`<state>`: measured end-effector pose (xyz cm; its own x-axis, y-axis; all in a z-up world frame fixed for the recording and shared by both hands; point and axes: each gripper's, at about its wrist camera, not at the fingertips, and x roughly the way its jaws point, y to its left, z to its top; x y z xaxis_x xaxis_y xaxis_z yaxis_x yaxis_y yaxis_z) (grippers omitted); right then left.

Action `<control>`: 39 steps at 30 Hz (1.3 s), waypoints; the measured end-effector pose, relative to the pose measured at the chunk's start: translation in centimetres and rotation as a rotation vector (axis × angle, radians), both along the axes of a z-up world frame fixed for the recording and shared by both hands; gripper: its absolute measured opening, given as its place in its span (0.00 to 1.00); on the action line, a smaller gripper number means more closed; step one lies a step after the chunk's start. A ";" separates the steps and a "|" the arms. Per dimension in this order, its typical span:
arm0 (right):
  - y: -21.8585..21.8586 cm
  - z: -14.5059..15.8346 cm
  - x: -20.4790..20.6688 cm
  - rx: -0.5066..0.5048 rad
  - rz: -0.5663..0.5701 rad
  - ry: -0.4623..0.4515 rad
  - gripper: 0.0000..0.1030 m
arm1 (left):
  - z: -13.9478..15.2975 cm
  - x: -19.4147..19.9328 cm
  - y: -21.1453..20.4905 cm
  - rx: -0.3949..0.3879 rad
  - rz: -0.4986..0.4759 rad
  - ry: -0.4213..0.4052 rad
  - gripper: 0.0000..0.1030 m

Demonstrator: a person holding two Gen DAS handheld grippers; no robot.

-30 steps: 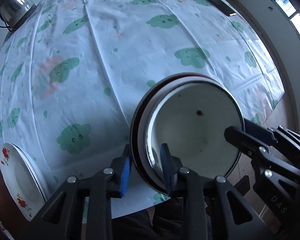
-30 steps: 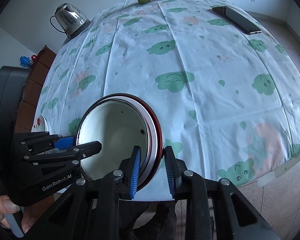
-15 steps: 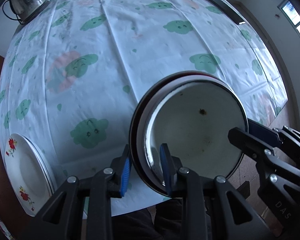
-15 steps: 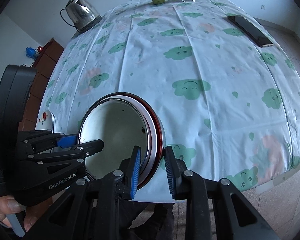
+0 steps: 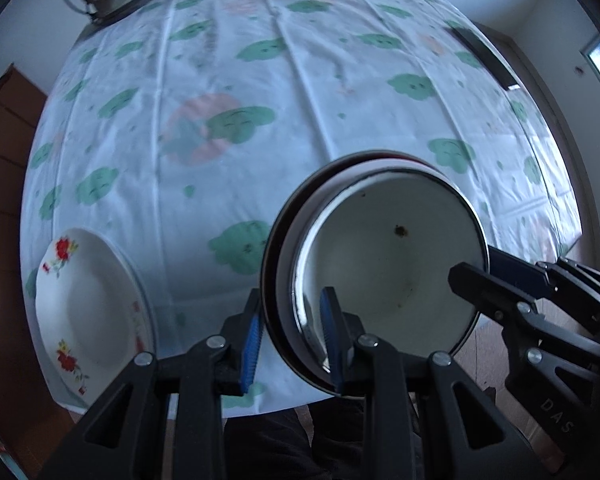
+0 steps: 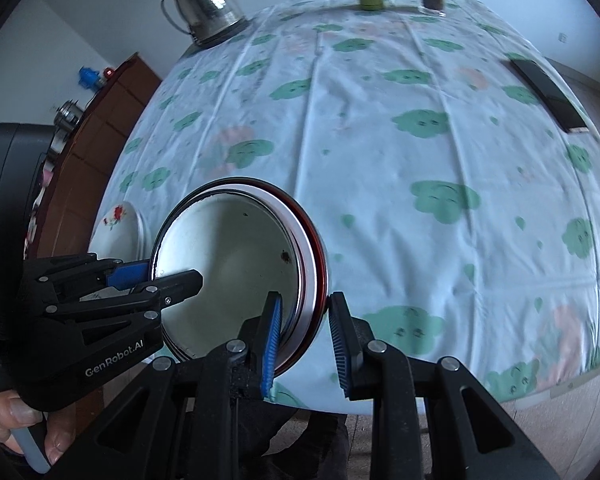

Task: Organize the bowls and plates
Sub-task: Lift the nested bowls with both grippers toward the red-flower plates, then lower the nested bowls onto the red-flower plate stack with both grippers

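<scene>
Since a second ago, both my hands have carried the stacked bowls (image 5: 392,256) up and across, so the flowered plate (image 5: 88,304) at the counter's (image 5: 260,80) near left edge shows fuller. My left gripper (image 5: 292,336) is clamped on the stack's left rim and my right gripper (image 6: 304,340) on its right rim. Beyond, kettle (image 6: 204,4) and phone (image 6: 548,92) sit far off; I judge the stack is heading toward that plate.

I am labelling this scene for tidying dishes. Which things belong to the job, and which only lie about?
Job: stacked bowls, held at opposite rims by the left claw and right claw; flowered plate.

Lying about: kettle, phone, tablecloth.
</scene>
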<state>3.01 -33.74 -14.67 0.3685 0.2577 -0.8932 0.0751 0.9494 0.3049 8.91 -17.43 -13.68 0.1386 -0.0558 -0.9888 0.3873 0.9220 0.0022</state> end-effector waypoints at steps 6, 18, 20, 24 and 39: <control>2.4 0.6 1.2 0.006 0.061 -0.009 0.26 | 0.7 0.3 2.6 -0.006 0.062 -0.016 0.25; 7.1 2.3 3.6 0.019 0.167 -0.030 0.26 | 2.6 1.2 8.1 -0.022 0.179 -0.049 0.25; 8.1 2.5 4.0 0.021 0.188 -0.033 0.26 | 2.9 1.4 9.0 -0.024 0.197 -0.051 0.25; 9.9 2.9 4.6 0.025 0.221 -0.038 0.26 | 3.4 1.7 11.1 -0.025 0.230 -0.058 0.25; 16.1 3.5 6.7 0.012 0.330 -0.033 0.26 | 3.7 3.0 17.5 -0.009 0.325 -0.057 0.25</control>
